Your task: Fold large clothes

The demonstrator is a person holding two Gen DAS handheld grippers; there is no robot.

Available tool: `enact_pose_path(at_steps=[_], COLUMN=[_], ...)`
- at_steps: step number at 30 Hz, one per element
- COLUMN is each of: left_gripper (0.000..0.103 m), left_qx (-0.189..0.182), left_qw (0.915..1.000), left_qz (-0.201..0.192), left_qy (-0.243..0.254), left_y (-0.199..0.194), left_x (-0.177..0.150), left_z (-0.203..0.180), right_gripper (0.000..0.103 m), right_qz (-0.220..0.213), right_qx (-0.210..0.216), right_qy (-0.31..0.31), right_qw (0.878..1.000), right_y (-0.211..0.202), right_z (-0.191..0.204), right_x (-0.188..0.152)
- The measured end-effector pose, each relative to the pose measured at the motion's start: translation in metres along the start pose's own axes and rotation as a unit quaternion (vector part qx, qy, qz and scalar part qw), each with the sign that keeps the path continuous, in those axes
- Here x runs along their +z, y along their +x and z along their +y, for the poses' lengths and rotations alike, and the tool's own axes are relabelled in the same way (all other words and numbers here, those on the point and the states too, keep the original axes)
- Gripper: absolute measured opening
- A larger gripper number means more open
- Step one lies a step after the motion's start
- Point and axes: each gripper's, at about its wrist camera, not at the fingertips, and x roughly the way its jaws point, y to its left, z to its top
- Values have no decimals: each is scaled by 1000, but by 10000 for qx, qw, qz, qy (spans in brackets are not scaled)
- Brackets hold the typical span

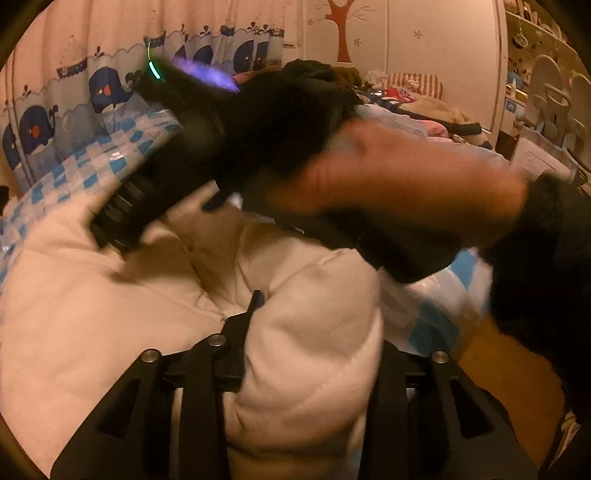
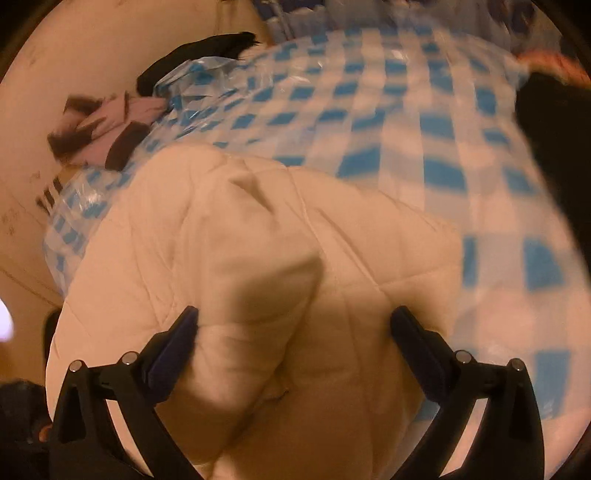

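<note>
Your left claw [image 1: 314, 332] is gripping a fold of the white quilted padded coat [image 1: 110, 295]; your right claw [image 2: 295, 325] is standing open over it.

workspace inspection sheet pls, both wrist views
surface: blue-and-white checked plastic sheet, crinkled.
job's things: white quilted garment lying bunched on the sheet.
clutter: dark and pink clothes at the sheet's edge; clothes pile behind.
grippers: left gripper has a fold of garment between its jaws; right gripper jaws open over the garment.
cables: nothing seen.
surroundings: whale-print curtain, tree decal on wall.
</note>
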Motion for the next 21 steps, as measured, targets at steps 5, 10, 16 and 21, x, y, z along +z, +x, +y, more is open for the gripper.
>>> enact_pose_path(at_steps=[5, 10, 16, 21], left_gripper=[49, 91, 91, 93], left_qx=[-432, 615, -229, 706], left_qw=[9974, 9766, 9763, 9892], left_qz=[-438, -1692, -535, -463], left_qy=[-363, -1176, -2084, -1201], left_y=[-79, -143, -39, -11], left_x=[0, 17, 16, 0], left_z=[20, 96, 147, 107], right_gripper=[98, 98, 98, 98], right_qz=[-412, -722, -965, -571], right_qx=[-12, -63, -191, 7], right_qy=[283, 455, 643, 1017], right_qw=[9988, 9963, 9931, 9932], right_y=[-14, -28, -37, -53], right_z=[-13, -13, -19, -34], right_x=[-50, -80, -106, -103])
